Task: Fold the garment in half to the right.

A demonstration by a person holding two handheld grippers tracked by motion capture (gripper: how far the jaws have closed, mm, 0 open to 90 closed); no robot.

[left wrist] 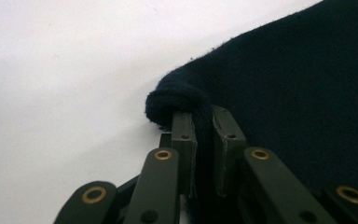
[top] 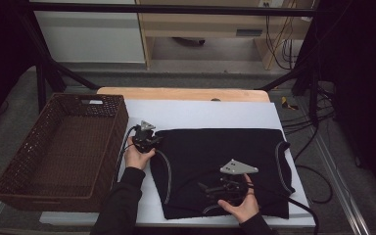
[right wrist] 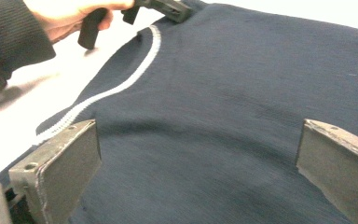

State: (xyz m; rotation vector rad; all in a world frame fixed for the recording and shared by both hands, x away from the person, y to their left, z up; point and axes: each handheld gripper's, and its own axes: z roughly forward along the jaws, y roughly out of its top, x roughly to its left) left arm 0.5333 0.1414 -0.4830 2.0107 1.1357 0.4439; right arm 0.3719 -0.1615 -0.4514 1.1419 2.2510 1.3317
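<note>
Dark knitted garment [left wrist: 279,93], folded flat, lies pinched at one corner between the pads [left wrist: 185,135] of the left gripper [left wrist: 204,140], whose jaws stand drawn in tight on a rolled lip of cloth bulging just above the fingertips. That grip sits at the garment's far left corner, the side nearest the brown wicker basket [top: 58,152], and appears meant to anchor or lift that corner. Over the garment's near edge, the right gripper [right wrist: 198,154] hovers with its jaws spread wide, the pads [right wrist: 60,163] set well apart above bare cloth and holding nothing; it looks poised to take a second hold so the piece can be raised evenly. A pale stitched trim [right wrist: 121,86] curves along the garment's left border, running toward the left hand [right wrist: 70,16] and its gripper at the far corner. Seen from above, the garment [top: 220,166] rests on a white sheet [top: 200,112] covering the wooden table [top: 181,94], with the basket standing just beside the garment's left side, open and unfilled, likely the place where the piece is bound. Cables trail across the garment from the right gripper [top: 213,190] toward the person's right hand [top: 242,203].
</note>
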